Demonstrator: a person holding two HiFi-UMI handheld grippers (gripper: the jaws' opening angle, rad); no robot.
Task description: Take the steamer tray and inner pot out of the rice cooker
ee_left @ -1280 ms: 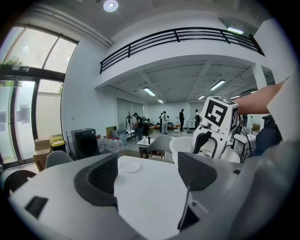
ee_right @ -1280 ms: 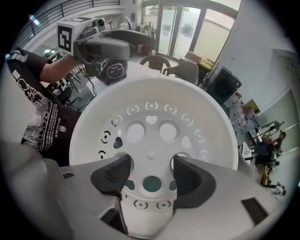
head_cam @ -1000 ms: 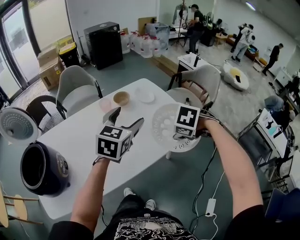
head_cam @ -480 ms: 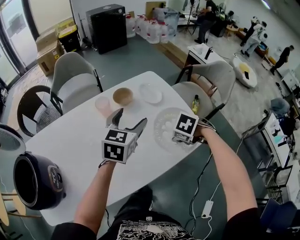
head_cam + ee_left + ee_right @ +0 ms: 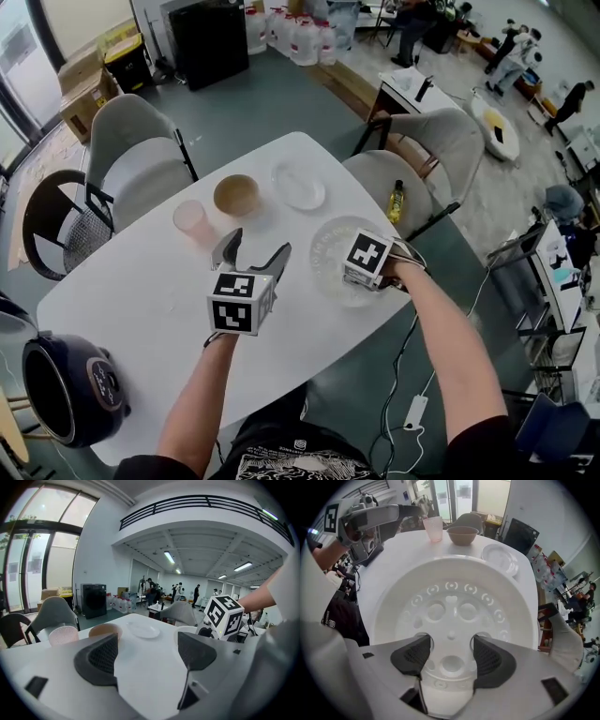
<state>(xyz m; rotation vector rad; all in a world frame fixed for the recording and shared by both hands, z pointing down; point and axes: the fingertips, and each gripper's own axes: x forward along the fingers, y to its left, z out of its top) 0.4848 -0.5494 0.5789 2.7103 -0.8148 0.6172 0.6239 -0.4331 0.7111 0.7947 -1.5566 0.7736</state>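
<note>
My right tool [image 5: 450, 660] points straight down, clamped on the near rim of the steamer tray [image 5: 454, 597], and holds it level at the bench's [image 5: 141, 291] 3 o'clock edge, I judge to set it down there. My left tool [image 5: 147, 656] hangs over mid-bench, jaws apart and empty, free for the next lift. I can't tell whether the tray's base touches the bench, and the rice cooker [image 5: 70, 394] at 8 o'clock is cut off, so its dark mouth doesn't show whether the inner pot is inside.

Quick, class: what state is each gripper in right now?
Left gripper: open, nothing between its jaws.
Right gripper: closed on the tray, holding it at its near rim.
</note>
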